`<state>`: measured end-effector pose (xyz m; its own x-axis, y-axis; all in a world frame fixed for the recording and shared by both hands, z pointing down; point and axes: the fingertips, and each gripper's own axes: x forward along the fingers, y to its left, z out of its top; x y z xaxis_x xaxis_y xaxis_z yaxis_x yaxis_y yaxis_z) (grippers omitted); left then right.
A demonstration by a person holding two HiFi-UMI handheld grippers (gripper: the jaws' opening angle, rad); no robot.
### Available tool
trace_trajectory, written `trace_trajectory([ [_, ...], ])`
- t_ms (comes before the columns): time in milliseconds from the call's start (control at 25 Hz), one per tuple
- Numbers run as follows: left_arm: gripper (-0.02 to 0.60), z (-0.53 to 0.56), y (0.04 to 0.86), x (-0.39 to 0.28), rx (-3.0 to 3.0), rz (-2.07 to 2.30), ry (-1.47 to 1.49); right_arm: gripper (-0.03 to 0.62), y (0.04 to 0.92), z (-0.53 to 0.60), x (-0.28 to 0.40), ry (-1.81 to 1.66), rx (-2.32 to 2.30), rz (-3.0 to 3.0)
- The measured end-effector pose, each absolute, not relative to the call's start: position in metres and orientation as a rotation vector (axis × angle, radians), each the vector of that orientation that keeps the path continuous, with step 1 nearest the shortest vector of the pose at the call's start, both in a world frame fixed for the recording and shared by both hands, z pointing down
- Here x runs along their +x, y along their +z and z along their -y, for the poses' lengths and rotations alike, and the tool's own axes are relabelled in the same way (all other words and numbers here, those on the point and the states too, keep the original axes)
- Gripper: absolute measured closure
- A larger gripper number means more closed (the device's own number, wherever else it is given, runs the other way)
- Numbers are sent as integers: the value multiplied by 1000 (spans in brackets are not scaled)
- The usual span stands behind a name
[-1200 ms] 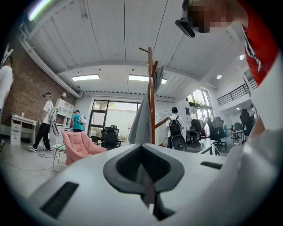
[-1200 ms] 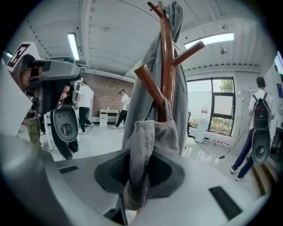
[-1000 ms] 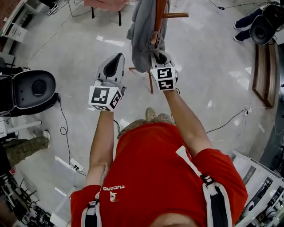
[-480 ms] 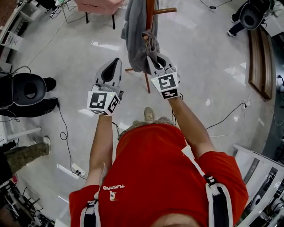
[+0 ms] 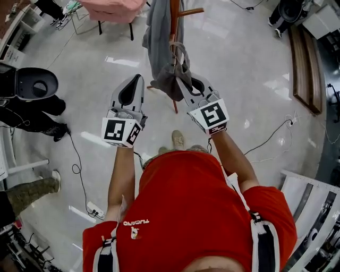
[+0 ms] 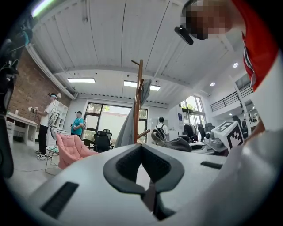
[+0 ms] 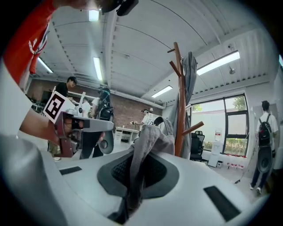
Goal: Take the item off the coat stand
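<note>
And the right gripper (image 5: 183, 81) has its fingers clamped on a fold of the limp grey fabric garment (image 5: 158, 48) draped on the slim wooden coat stand (image 5: 174, 16), while the left gripper (image 5: 139, 78) fingers are closed on nothing.

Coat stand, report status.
Right gripper shut on grey garment. Left gripper shut, empty. Garment hangs on coat stand. Nothing blocking.

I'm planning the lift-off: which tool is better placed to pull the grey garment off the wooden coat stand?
Right. The right tool is shut on the grey fabric garment hanging on the wooden coat stand; the left tool is shut, empty and apart from it.
</note>
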<state>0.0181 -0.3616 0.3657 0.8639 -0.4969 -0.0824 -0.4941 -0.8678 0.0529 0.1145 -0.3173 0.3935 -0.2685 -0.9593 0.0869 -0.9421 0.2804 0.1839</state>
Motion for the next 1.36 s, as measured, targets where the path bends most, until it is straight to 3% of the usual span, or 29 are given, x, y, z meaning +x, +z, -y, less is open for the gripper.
trace_trajectory([
  [520, 572, 331, 338, 15, 3064, 659, -161, 568, 366, 248, 102, -132, 1688, 2435],
  [1360, 572, 312, 332, 2, 3086, 635, -172, 568, 355, 229, 87, -150, 1690, 2440],
])
